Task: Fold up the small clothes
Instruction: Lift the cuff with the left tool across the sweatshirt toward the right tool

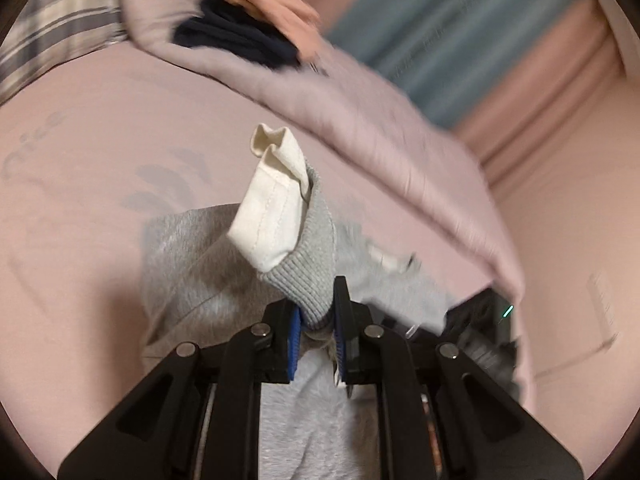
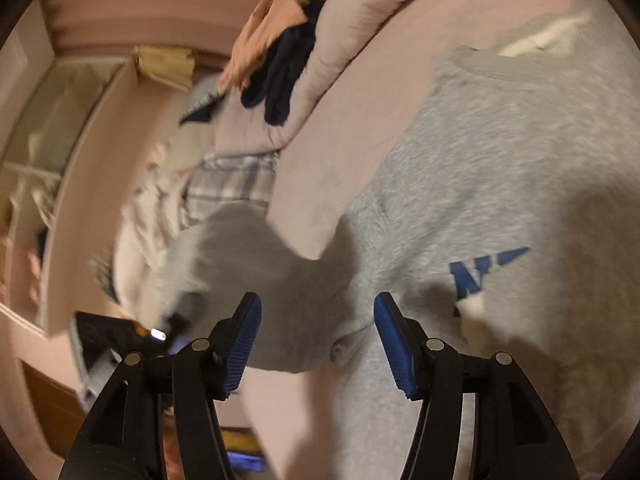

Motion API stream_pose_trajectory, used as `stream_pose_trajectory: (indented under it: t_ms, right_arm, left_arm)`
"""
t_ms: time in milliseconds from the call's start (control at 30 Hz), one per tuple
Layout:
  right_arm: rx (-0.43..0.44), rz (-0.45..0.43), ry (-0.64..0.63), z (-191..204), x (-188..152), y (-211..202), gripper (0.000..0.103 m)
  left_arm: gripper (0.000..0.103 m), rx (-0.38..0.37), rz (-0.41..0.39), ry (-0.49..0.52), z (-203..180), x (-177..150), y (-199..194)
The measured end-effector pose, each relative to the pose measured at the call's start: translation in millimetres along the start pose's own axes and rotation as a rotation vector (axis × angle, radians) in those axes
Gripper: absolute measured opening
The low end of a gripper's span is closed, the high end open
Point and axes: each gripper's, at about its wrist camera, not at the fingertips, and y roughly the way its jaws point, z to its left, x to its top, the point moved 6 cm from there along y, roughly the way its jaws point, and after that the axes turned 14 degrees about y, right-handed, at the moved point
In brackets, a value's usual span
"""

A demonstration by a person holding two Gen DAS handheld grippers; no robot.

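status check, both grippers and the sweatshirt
Left gripper shut on ribbed cuff of grey fleece sweatshirt. Right gripper open, empty, above it. Nothing in the way.

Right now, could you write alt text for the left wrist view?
The left gripper is shut on the ribbed cuff of a grey sweatshirt, with a cream inner sleeve sticking out. Behind lie a pink bedsheet and a rumpled pink duvet.

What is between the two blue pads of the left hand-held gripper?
In the left wrist view, the left hand-held gripper pinches the grey sweatshirt's ribbed cuff; a cream sleeve end pokes out.
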Motion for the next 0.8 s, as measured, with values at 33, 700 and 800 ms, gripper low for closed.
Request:
stream_pose_trajectory:
  t_ms: [33, 700, 800]
  right_arm:
    - [0.022, -0.003, 0.022, -3, 2, -3, 0.064]
    - [-0.256, -0.051, 0.031, -40, 23, -3, 0.041]
    - [-0.346, -0.066, -0.025, -43, 22, -1, 0.029]
  left_arm:
    - [0.015, -0.002, 0.053, 0.046, -12, -7, 18]
    - [0.055, 0.018, 0.171, 0.010, 20, -65, 15]
    - [0.055, 0.068, 0.147, -0.028, 40, -72, -6]
